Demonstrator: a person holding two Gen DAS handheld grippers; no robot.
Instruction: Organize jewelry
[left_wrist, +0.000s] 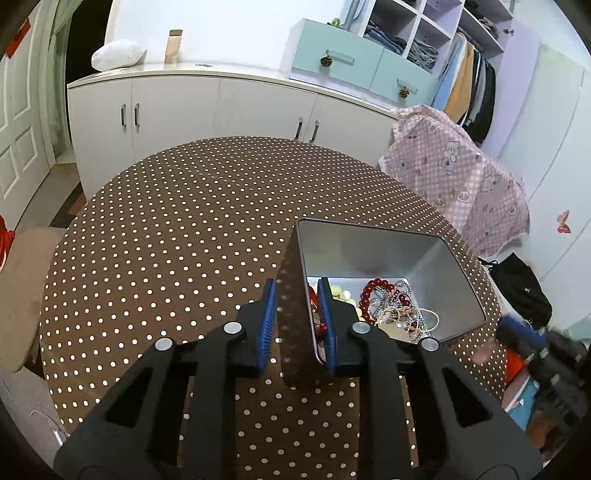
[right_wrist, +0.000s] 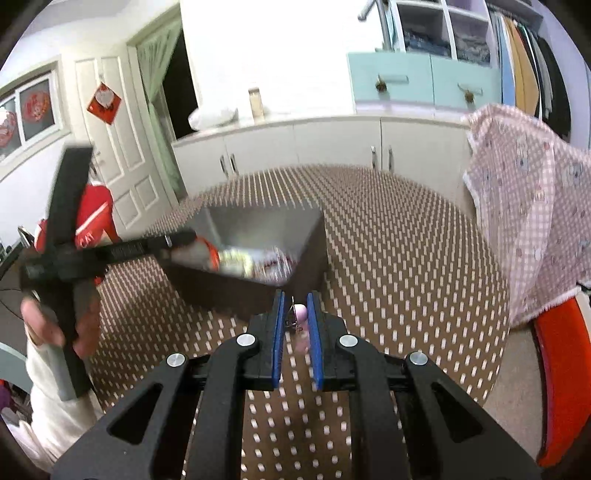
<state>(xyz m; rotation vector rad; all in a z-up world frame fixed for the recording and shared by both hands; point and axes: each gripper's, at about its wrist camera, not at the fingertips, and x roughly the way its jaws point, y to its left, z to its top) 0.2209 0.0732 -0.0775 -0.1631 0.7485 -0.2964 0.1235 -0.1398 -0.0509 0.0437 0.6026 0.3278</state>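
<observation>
Jewelry (left_wrist: 391, 306) lies in a tangle at the bottom of a metal tin (left_wrist: 388, 258) on the dotted table (left_wrist: 177, 229): red beads, pale round beads and thin chains show clearly, but the rest of the heap is too knotted to sort out, and its near left part is hidden behind the tin's wall and a blue pad. The left claw (left_wrist: 297, 317) straddles that wall, one pad outside and one inside; the inner pad lies against the metal, while a thin strip of table seems to show between the outer pad and the wall, so I cannot tell for certain that the wall is pinched. The tin's outer side mirrors the dots and blends into the cloth. From the right wrist view everything beyond the claw is smeared by motion blur; the tin (right_wrist: 258, 243) is only a grey box with streaks of colour inside, and the left tool and the hand (right_wrist: 55, 325) holding it are a dark smudge at the left. The right claw (right_wrist: 296, 317) is nearly pressed together on a small piece with a pink bead (right_wrist: 301, 312) and a wire hook; its lower part is blurred, so what it is stays unclear
</observation>
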